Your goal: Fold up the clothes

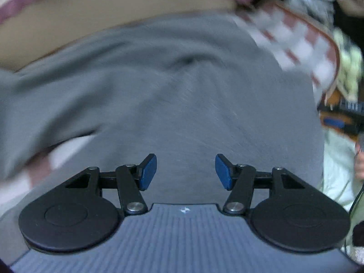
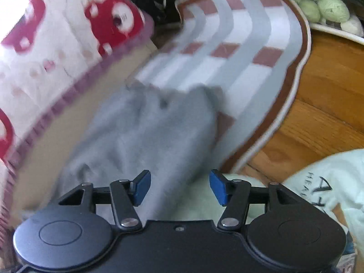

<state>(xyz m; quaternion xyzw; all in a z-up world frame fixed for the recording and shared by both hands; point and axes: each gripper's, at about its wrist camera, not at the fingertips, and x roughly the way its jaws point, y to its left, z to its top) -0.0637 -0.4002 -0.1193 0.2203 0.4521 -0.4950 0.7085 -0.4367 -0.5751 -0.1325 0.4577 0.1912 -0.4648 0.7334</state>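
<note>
I see the grey garment point(image 2: 145, 134) lying on the checked rug point(image 2: 245, 45), stretching from my right gripper point(image 2: 179, 187) away toward the rug's far end; its long axis runs forward and a little left in that view. My left gripper point(image 1: 186, 171) hangs over the same grey cloth point(image 1: 173, 95), which fills most of its view. Both sets of jaws stand wide apart with nothing between the blue pads point(image 1: 149, 170). Motion blur smears the folds, so what looks like a hood or collar opening may only be a crease. A white printed garment point(image 2: 318, 182) lies right, cut off by the frame, on the wooden floor point(image 2: 323, 104).
</note>
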